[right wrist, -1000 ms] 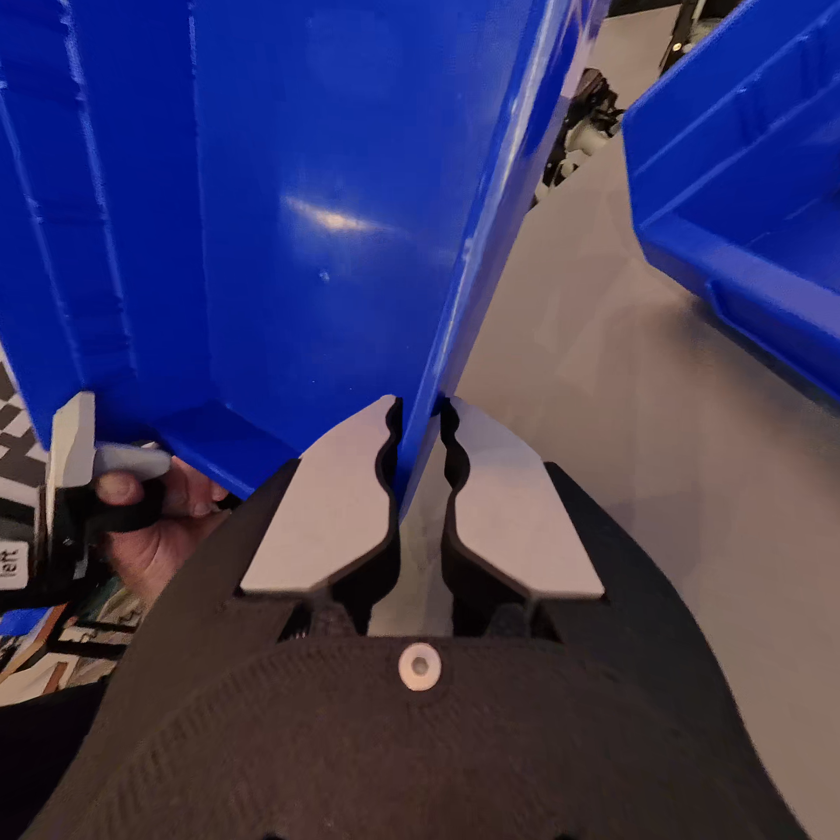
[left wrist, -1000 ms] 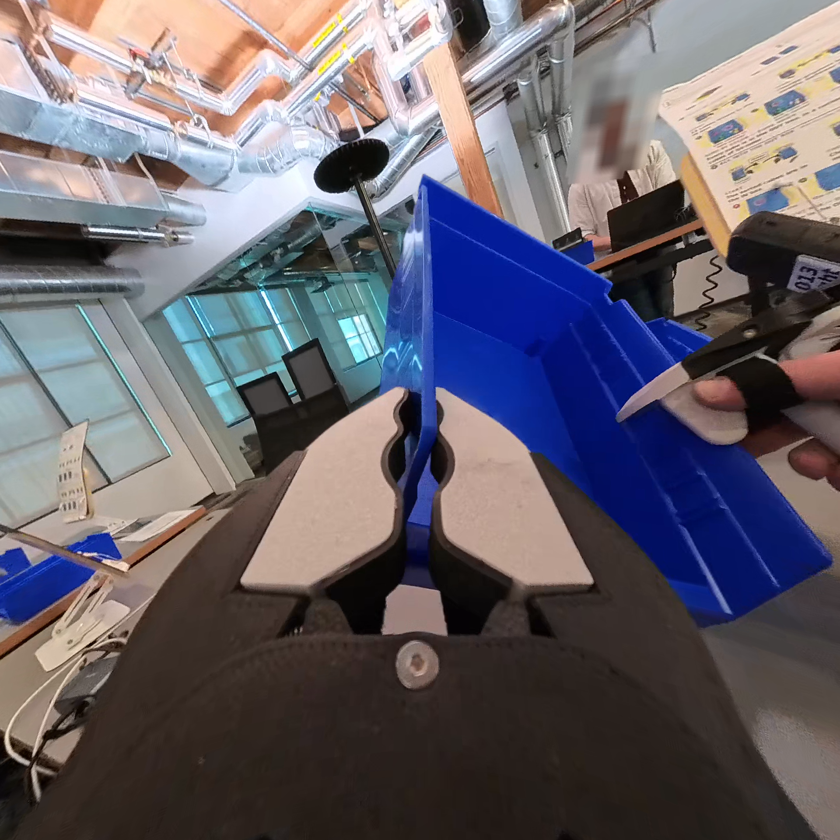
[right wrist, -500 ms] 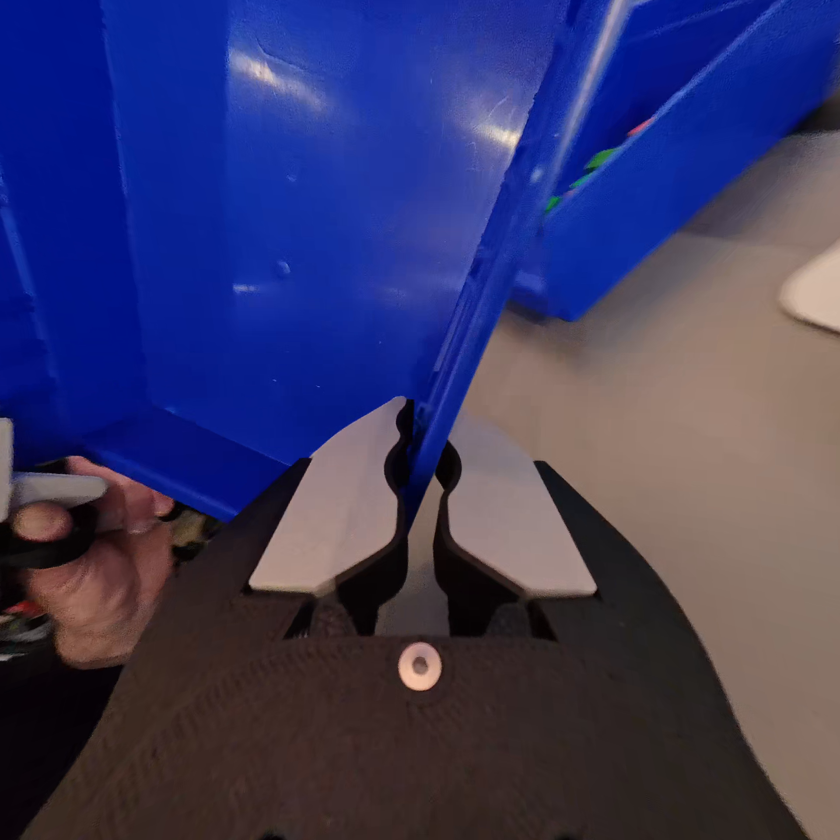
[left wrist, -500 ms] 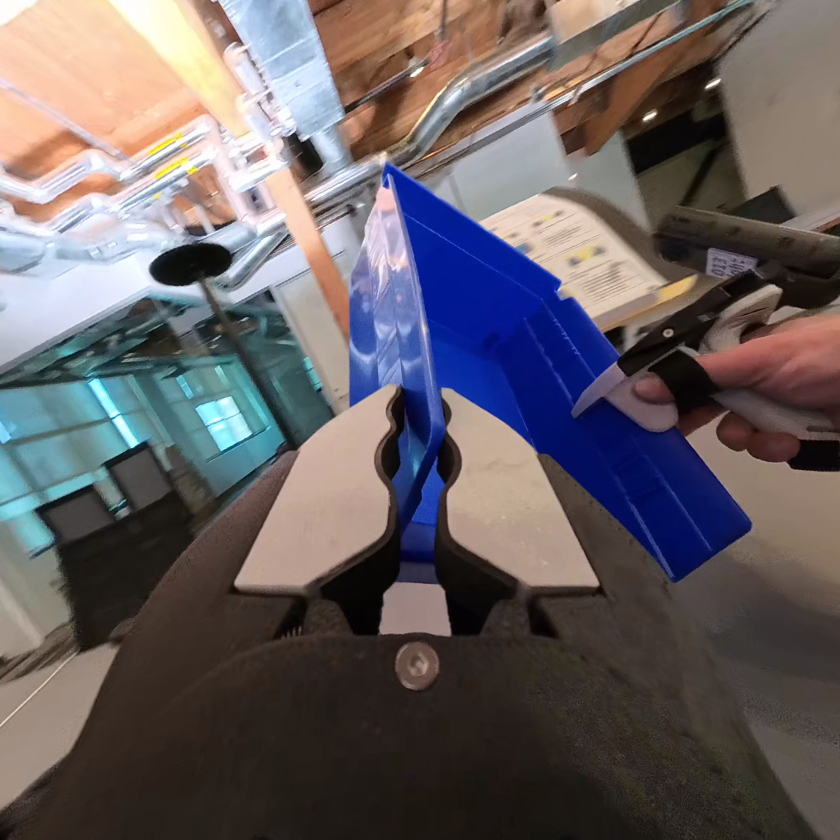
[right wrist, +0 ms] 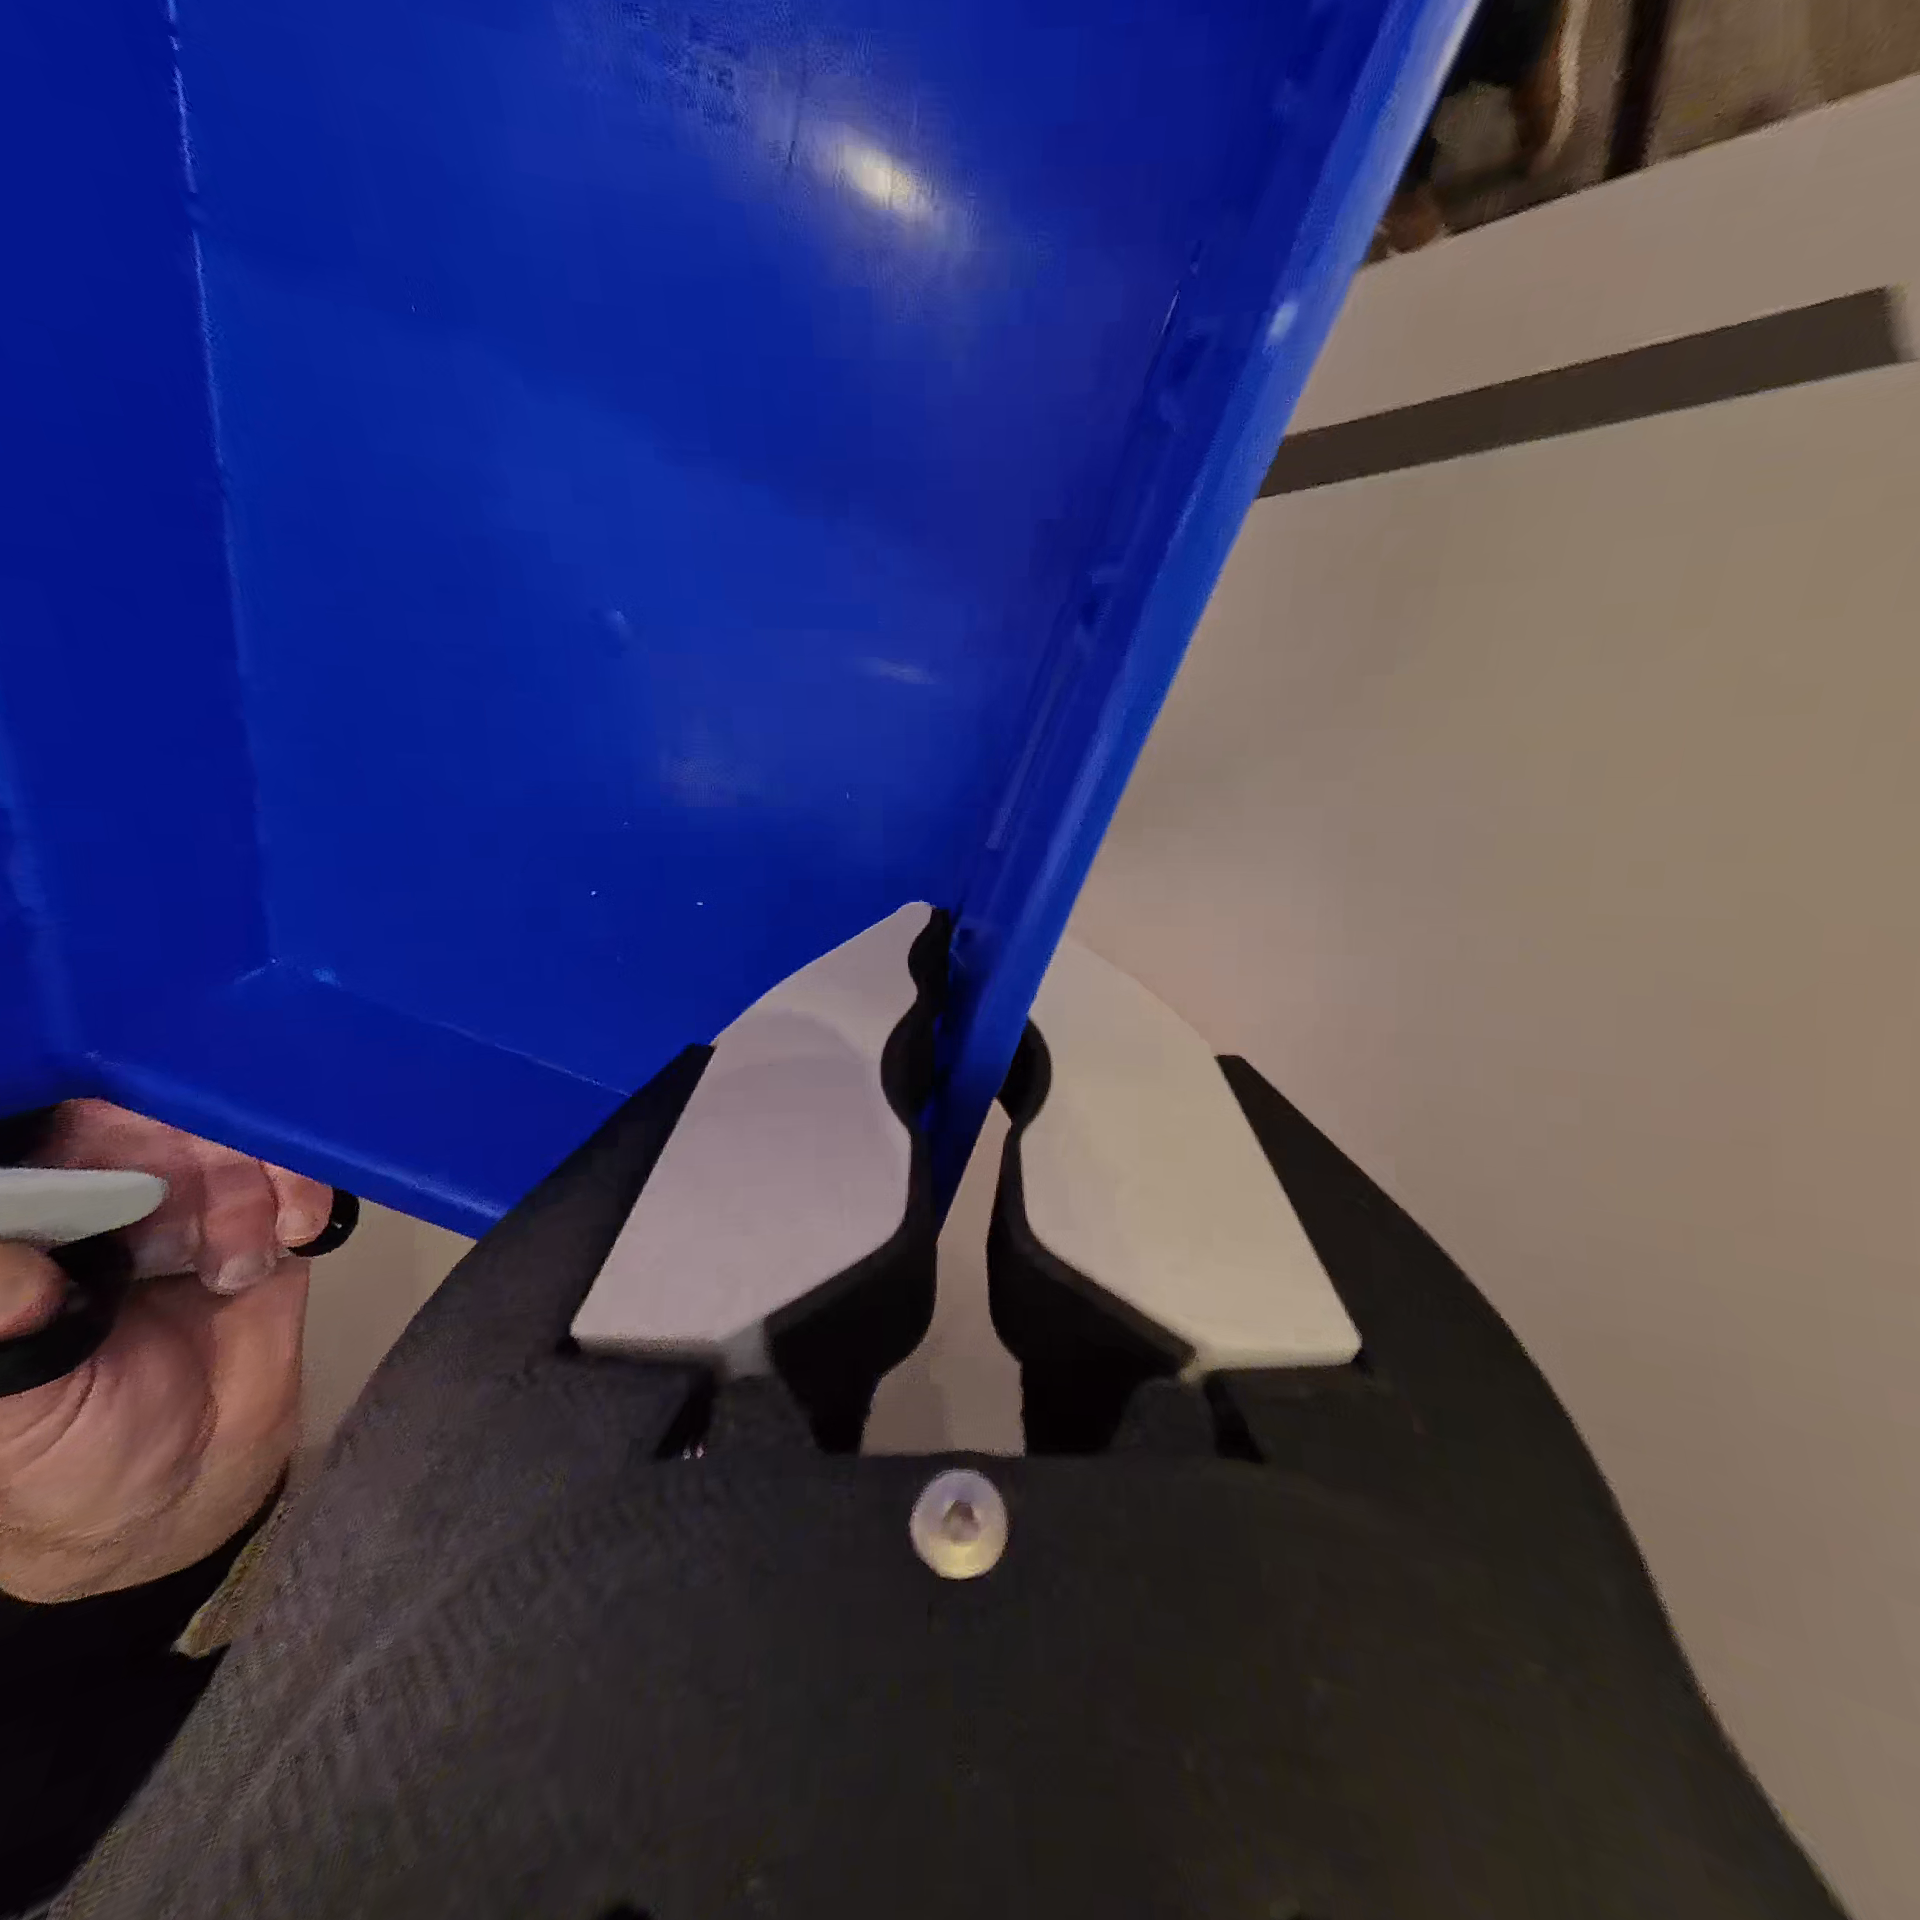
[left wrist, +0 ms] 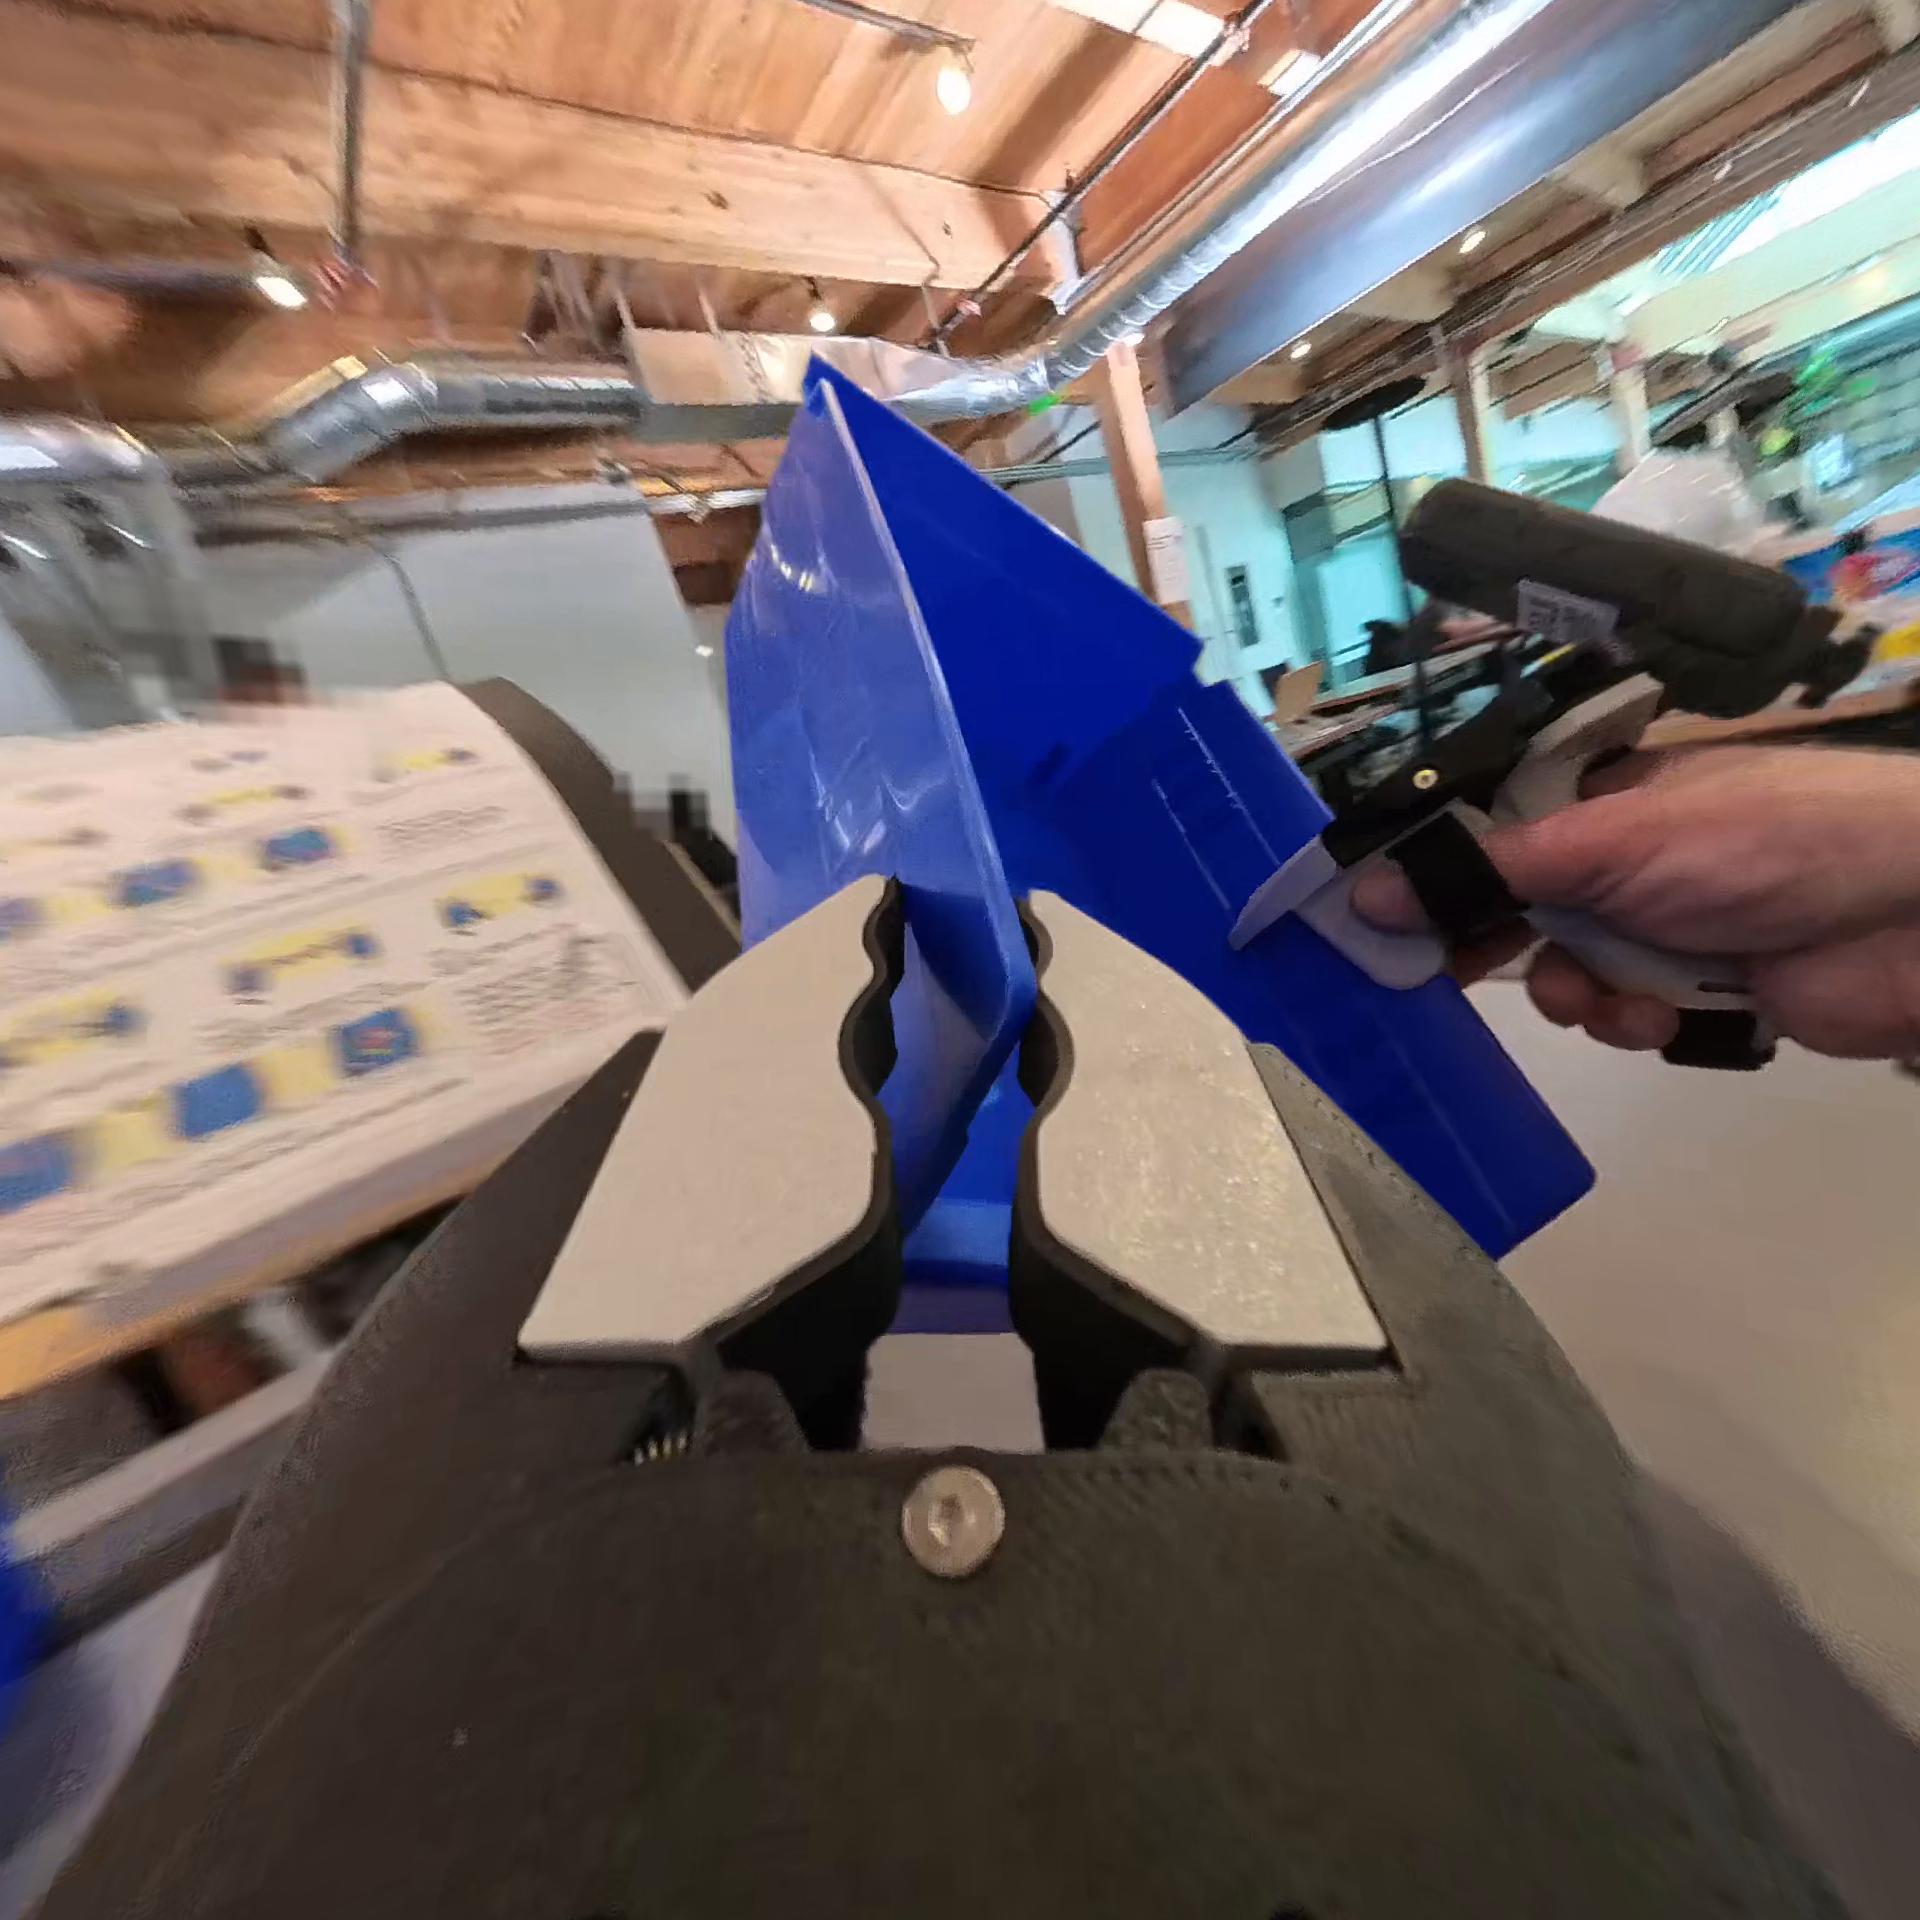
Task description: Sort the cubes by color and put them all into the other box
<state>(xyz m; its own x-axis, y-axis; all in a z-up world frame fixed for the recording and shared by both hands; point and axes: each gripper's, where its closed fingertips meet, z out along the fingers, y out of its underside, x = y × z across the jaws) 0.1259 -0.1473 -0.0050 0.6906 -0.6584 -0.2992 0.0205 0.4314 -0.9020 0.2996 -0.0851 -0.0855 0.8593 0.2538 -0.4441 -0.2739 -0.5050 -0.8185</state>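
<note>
A blue plastic box [left wrist: 1049,748] is held up in the air between both grippers, tipped on edge. My left gripper [left wrist: 956,935] is shut on one side wall. My right gripper [right wrist: 961,956] is shut on the opposite wall; it also shows in the left wrist view [left wrist: 1340,894], with a hand on its handle. The right wrist view shows the box's inside [right wrist: 582,520], with no cubes in it. No cubes and no other box show in either view. The left gripper's trigger and hand [right wrist: 125,1320] show at the lower left of the right wrist view.
A board with printed sheets [left wrist: 260,956] stands close on the left of the box. The pale grey table top [right wrist: 1538,831] lies under the box, with a dark seam [right wrist: 1590,384] across it. Ceiling beams and ducts [left wrist: 468,405] fill the upper left wrist view.
Both grippers have swung the box round and tilted it further while keeping hold of it. The second blue box with coloured cubes, seen half a second ago, has left the right wrist view.
</note>
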